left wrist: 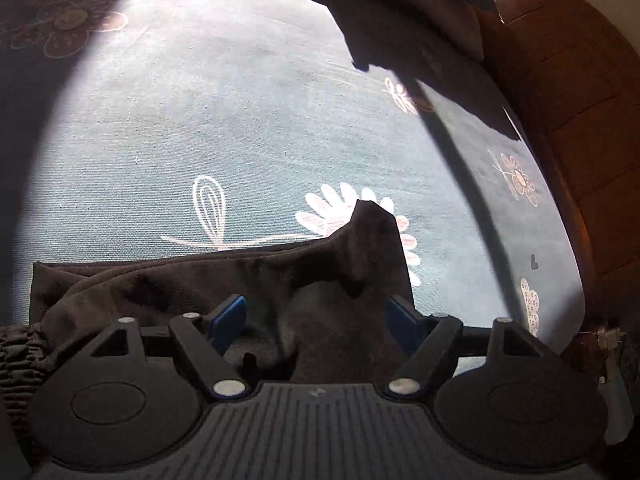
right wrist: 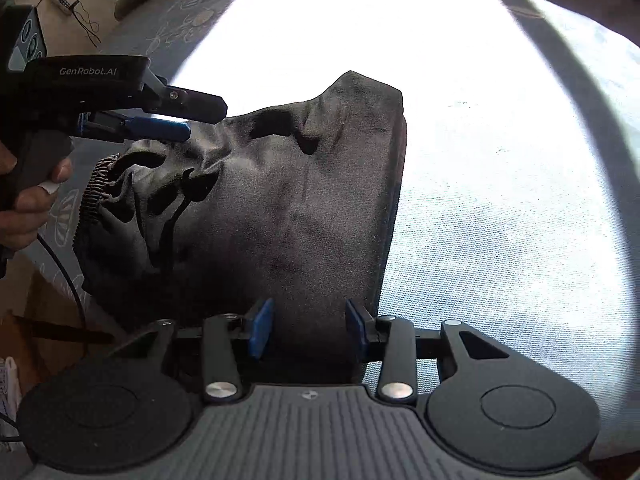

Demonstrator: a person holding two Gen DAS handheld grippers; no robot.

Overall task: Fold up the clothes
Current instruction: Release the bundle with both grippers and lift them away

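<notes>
Left wrist view: dark garment (left wrist: pixel 224 280) lies bunched on the blue flowered bedspread (left wrist: pixel 240 120), directly under and ahead of the left gripper (left wrist: pixel 316 320).
Left fingers: spread wide, cloth between them, not pinched.
Right wrist view: the garment's long side runs away from the right gripper (right wrist: pixel 308 332), elastic waistband (right wrist: pixel 94 196) on the left.
Right fingers: apart, straddling the near edge.
Nearer the waistband: left gripper.
Writing: "GenRobot.AI" on the left gripper's body.

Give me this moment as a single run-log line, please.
task: fold clothes | left gripper: open over dark garment | right gripper: open at its near edge | surface: floral cloth
</notes>
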